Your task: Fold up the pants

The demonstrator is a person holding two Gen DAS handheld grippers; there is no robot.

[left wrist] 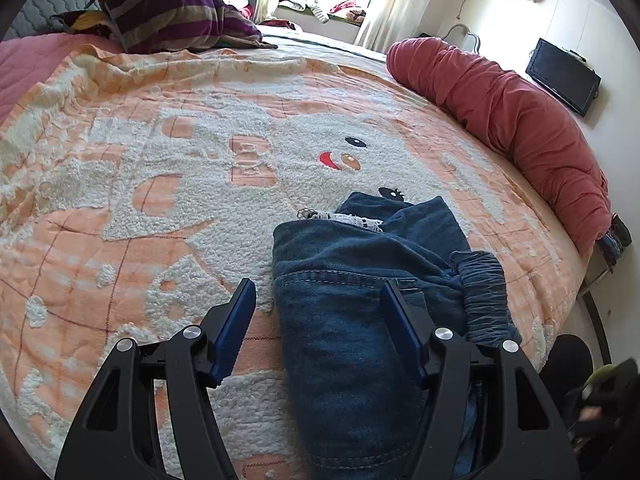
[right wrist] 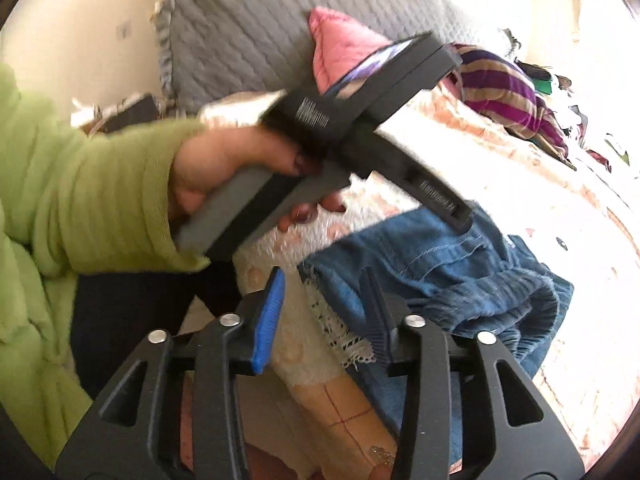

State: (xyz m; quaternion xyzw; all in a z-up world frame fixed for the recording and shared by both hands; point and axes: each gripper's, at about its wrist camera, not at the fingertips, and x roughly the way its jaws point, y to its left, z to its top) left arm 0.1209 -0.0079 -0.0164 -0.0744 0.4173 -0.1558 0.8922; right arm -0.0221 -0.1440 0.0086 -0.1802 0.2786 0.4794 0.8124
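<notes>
One blanket covers the bed. On it, near its front edge, lies one pair of jeans, folded. Beyond the blanket sit one red roll and one striped pillow. Two grippers: left gripper spread over the jeans, right gripper spread, pinching nothing.

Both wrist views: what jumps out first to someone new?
The dark blue denim pants, bunched and partly folded on the orange-and-white fleece blanket, right in front of the left hand-held gripper, whose jaws stand open above them. In the right wrist view, a hand in a lime-green sleeve holds that gripper above the pants, while the right hand-held gripper stands open by their lace-trimmed edge.
</notes>
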